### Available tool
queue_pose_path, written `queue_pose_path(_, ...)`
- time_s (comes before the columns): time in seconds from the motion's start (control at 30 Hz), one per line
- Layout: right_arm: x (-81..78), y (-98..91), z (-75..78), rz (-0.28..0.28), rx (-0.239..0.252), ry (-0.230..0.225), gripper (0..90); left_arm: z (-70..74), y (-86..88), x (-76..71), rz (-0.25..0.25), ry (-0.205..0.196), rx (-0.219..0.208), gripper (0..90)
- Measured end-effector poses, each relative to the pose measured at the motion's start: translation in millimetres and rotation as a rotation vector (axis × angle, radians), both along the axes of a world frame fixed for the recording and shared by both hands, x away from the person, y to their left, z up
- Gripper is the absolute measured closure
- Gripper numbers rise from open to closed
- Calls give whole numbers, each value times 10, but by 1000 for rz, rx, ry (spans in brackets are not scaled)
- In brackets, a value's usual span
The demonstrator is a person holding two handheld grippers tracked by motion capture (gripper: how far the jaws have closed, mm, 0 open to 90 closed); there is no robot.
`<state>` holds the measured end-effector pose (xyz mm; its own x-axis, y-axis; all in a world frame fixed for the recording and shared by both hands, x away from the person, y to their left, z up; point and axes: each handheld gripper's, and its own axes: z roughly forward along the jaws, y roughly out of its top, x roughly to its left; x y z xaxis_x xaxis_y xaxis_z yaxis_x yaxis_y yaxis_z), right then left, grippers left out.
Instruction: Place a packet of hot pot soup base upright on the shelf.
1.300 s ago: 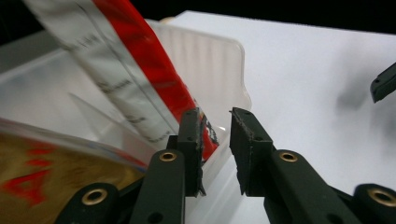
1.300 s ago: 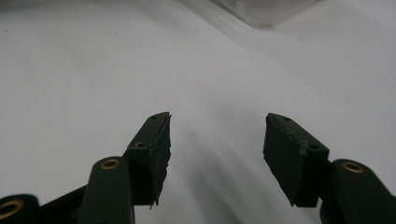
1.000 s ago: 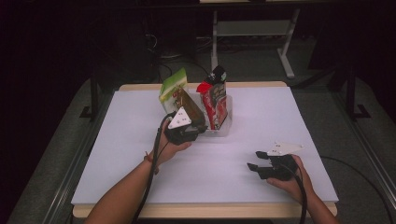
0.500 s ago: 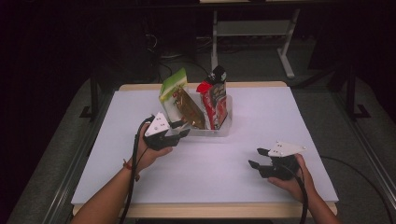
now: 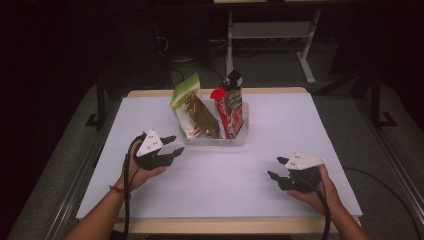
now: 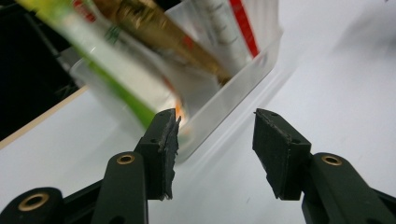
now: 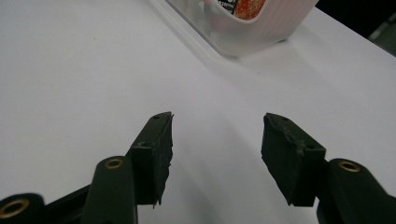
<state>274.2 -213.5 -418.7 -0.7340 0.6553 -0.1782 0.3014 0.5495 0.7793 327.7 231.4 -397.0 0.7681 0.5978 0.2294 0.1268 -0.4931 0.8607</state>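
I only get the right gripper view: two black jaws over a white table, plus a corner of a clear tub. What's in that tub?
Observer: Snack packets stand in the tub: a green-topped packet, a gold packet and a red packet.
Operator: Where's the other gripper?
Observer: The left gripper is just left of the tub's front; its jaws have just been opening, with nothing between them.
Operator: What carries mine?
Observer: A person's hand holds the right gripper.
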Motion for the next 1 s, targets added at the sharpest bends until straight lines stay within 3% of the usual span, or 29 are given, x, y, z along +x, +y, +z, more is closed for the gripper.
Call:
queue_pose_path(0.1,-7,-5,-14,3,-29,-1,422,-33,100,-53,3,-7,26,477)
queue_pose_path(0.6,-110,-240,-61,-24,-6,-31,405,-173,547,-304,63,6,67,413)
queue_pose_path(0.77,-144,-342,-85,-27,33,-40,391,-231,679,-366,86,8,65,389)
queue_pose_path(1.0,-185,-449,-141,-51,39,-54,353,-297,887,-428,121,33,31,355)
